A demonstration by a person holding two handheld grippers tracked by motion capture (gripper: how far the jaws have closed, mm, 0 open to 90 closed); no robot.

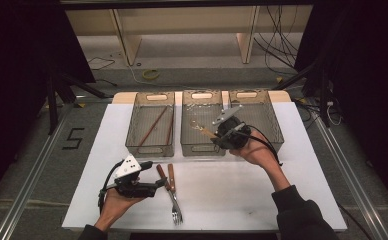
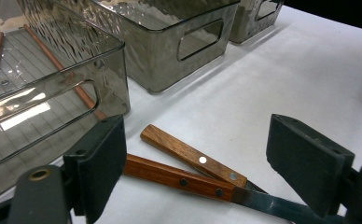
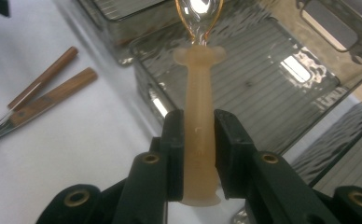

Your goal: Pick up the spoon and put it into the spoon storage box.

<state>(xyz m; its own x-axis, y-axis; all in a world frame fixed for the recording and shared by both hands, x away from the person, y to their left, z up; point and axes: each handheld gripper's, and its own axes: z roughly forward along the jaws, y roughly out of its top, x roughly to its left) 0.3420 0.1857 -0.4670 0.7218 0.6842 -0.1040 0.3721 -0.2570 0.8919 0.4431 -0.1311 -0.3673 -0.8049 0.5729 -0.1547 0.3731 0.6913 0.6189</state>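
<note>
Item: pale cream plastic-handled spoon with a clear amber-rimmed bowl (image 3: 198,116). Clamped by its handle in the right claw (image 3: 198,149), the two black pads pressing on either side of the shaft. Long axis runs straight out along the jaws, bowl end leading, butt end just behind the pads.

Landmark: middle smoked-plastic ribbed bin (image 1: 202,145) of three set in a row at the far side of the white desk (image 1: 282,200).

Position of spoon: above the middle bin's near right corner, bowl pointing over its ribbed floor; in the high view the spoon (image 1: 202,130) angles away from the claw toward the bin's left. The coming move, by judgement, is a short carry onward and down into this bin, so the bin lies directly ahead of the bowl end.

Right hand (image 1: 254,147): raised above the desk, forearm coming up from the near right, claw tilted toward the middle bin.

Left claw (image 2: 198,158): jaws wide apart, holding nothing, low over the desk, near-left of the middle bin, straddling two wooden-handled steel forks (image 2: 188,170).

Left bin (image 1: 149,145), just left of the middle bin: contains brown chopsticks (image 1: 154,127).
</note>
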